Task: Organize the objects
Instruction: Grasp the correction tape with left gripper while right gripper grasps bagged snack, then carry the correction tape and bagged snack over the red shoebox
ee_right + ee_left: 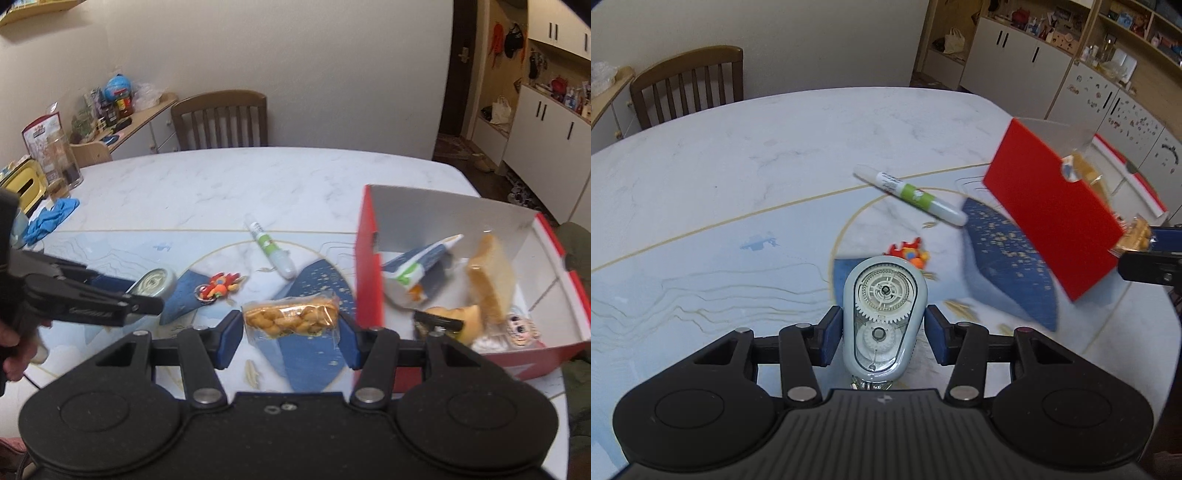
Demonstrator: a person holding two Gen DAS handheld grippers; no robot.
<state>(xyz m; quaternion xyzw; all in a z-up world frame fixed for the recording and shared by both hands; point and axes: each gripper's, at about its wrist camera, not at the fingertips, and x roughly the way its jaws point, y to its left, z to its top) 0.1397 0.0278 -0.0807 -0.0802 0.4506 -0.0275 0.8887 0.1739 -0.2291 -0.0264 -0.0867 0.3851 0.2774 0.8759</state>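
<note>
Left gripper [884,328] apparently clamped on tape dispenser [884,317]; right gripper [291,332] around snack packet [291,317].

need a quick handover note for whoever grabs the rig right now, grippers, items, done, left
Left gripper: holds the correction tape dispenser above the table, jaws not quite touching its sides.
Right gripper: shut on the wrapped snack packet, lifted beside the red box.
Done: the box already holds a tube, bread and other small items.
Left: drop in the packet and the dispenser, then collect the white marker and the colourful keychain lying on the table.
</note>
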